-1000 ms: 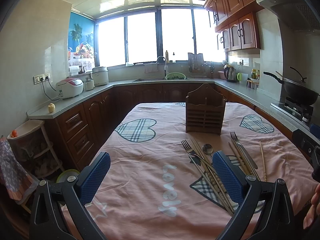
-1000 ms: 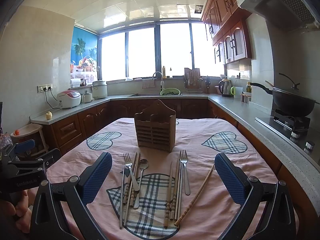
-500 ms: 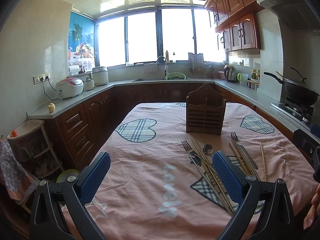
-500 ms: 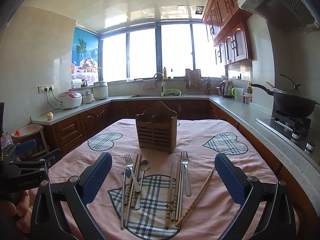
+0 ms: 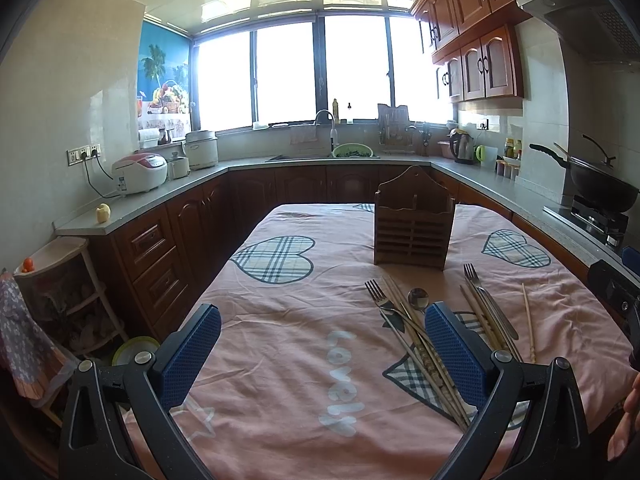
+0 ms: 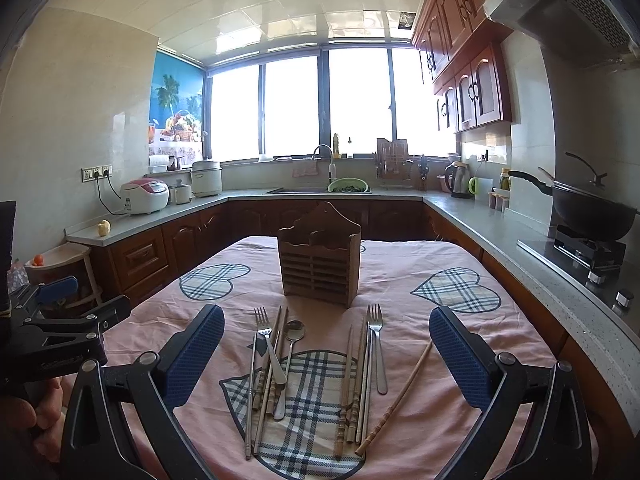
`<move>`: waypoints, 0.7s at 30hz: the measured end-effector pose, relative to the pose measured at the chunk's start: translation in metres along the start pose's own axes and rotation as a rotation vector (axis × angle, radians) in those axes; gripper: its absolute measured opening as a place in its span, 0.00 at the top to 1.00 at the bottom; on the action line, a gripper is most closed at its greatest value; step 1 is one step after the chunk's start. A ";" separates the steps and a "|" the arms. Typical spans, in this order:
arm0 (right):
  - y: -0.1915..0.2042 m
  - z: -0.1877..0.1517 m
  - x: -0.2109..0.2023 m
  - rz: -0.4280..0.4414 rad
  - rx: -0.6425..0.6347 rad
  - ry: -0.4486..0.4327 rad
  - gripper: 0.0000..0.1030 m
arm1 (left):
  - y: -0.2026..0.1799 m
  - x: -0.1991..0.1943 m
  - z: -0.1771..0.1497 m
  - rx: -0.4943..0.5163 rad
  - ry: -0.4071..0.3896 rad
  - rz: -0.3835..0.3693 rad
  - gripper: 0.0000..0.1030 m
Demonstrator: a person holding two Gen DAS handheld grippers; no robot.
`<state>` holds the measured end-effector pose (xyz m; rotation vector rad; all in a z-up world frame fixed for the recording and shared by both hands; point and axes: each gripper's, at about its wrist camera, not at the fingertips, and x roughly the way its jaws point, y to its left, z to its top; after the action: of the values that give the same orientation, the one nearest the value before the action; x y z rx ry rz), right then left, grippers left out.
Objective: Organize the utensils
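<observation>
- Left wrist view: we judge the task not yet begun. The wooden utensil holder [image 5: 414, 226] stands upright right of centre in the frame, and we see nothing sticking out of its top. All the utensils lie on the pink tablecloth [image 5: 288, 320] below it: a fork [image 5: 380, 300], a spoon [image 5: 418, 298] and a bundle of chopsticks [image 5: 424, 352] in the lower right, with a second fork [image 5: 486, 300] and a lone chopstick [image 5: 528, 322] further right.
- In the same view our left gripper [image 5: 320, 356] sits low in the frame, jaws spread wide and empty. It hangs over bare cloth, and its right finger overlaps the nearer pile in the picture without clearly touching it.
- Right wrist view: the holder [image 6: 318, 262] is at frame centre and the utensils spread below it in two loose groups, one with a fork [image 6: 270, 346] and a spoon [image 6: 290, 360], the other with the second fork [image 6: 376, 344]; a single chopstick [image 6: 396, 396] lies slanted at lower right.
- Our right gripper [image 6: 326, 356] is also wide open and empty, framing both groups between its fingers, well above them as far as we can tell. Everything is left to sort.
</observation>
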<state>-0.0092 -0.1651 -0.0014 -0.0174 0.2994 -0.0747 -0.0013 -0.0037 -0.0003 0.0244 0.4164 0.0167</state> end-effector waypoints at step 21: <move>-0.011 -0.006 0.020 0.015 0.034 0.065 0.01 | 0.010 0.057 0.012 -0.042 0.183 -0.029 0.01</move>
<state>0.0072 -0.1781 -0.0131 0.0208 0.3630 -0.0652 0.0551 0.0076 -0.0118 -0.0245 0.5997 -0.0005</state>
